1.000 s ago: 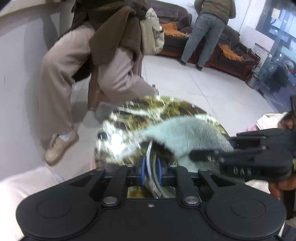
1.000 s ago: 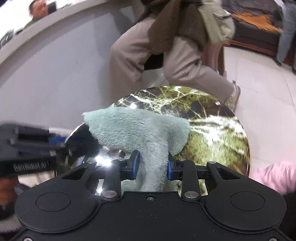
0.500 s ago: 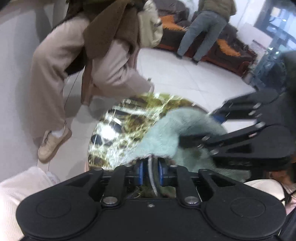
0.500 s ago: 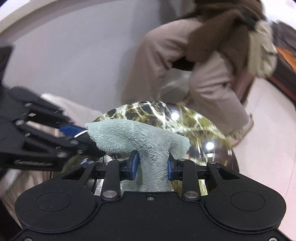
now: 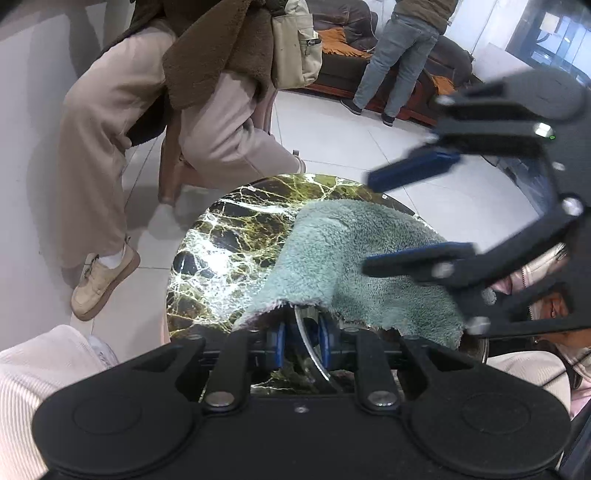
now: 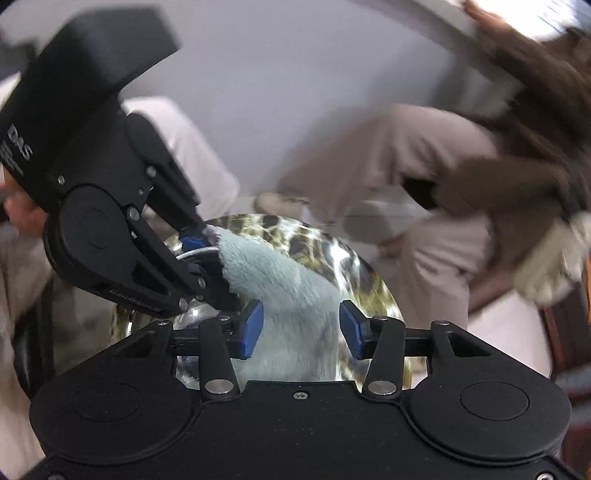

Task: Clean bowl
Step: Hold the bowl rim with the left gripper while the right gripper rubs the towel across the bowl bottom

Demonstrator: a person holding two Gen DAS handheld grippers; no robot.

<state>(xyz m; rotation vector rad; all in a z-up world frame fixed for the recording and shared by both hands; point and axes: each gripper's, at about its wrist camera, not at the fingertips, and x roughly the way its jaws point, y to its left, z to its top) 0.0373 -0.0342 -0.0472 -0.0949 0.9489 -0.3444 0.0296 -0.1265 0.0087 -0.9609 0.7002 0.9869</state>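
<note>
**Bowl rim pinched on the left, cloth let go on the right**

The left wrist view looks straight down its own fingers: the left gripper (image 5: 300, 345) is nearly closed, its blue pads clamped on the thin metal rim of the bowl (image 5: 312, 354), which shows here only as a curved silver edge between them. Over the bowl lies the pale green fleece cloth (image 5: 354, 258), spread wide and resting on the round green marble tabletop (image 5: 229, 236). This view alone shows the right gripper (image 5: 413, 212) from outside, hanging above the cloth with its two blue-padded fingers well apart and nothing pressed between them. It also takes in the room: a seated person in beige trousers (image 5: 110, 147), a dark sofa (image 5: 340, 22) with an orange throw, and a second person standing by it.

The right wrist view is motion-blurred but adds the other side. The right gripper (image 6: 301, 328) has its jaws opening; the cloth (image 6: 291, 295) lies between them, the left pad brushing it and the right pad clear of it. The left gripper (image 6: 207, 254) appears from outside, its tips at the shiny bowl (image 6: 192, 317) under the cloth's edge.

White lettering on the left gripper's body reads "DAS"; smaller print along one finger link is too blurred to read.
</note>
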